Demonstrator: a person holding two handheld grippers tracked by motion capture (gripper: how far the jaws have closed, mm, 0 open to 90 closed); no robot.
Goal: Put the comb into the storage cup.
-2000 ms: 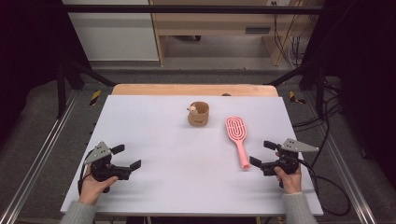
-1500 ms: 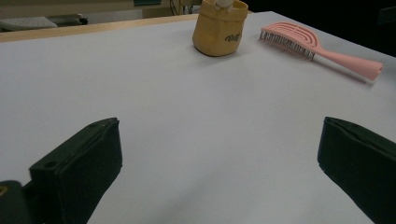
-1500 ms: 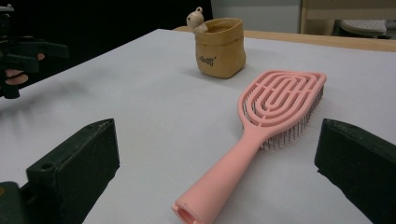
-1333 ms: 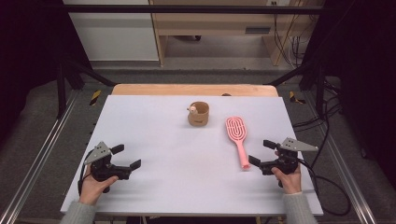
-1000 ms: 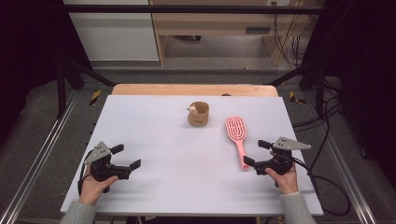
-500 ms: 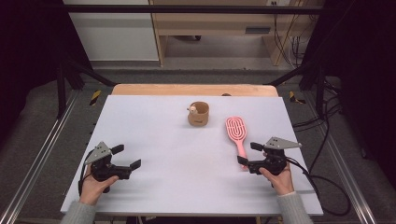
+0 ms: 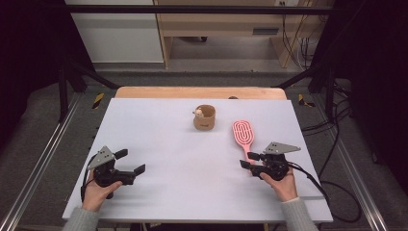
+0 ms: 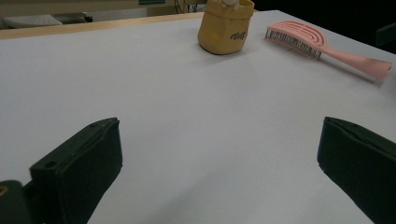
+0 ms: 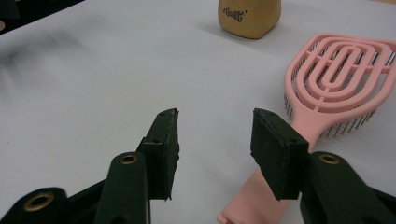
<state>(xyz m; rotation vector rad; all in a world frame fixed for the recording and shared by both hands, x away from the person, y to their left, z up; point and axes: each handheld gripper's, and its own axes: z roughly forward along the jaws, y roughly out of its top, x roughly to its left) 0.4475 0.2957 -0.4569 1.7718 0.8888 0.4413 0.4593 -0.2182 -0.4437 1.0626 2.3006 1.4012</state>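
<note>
Step in hand: grasp approach. The right gripper (image 9: 215, 135) has been closing, fingers still apart, beside the pink hairbrush (image 7: 242, 134) handle on the worktop (image 7: 159, 139). Next requirement: straddle handle, then clamp.

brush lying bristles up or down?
Bristles down. The pink hairbrush lies flat on the table, its looped back facing up and its pins pointing into the tabletop under the head's edge.
</note>
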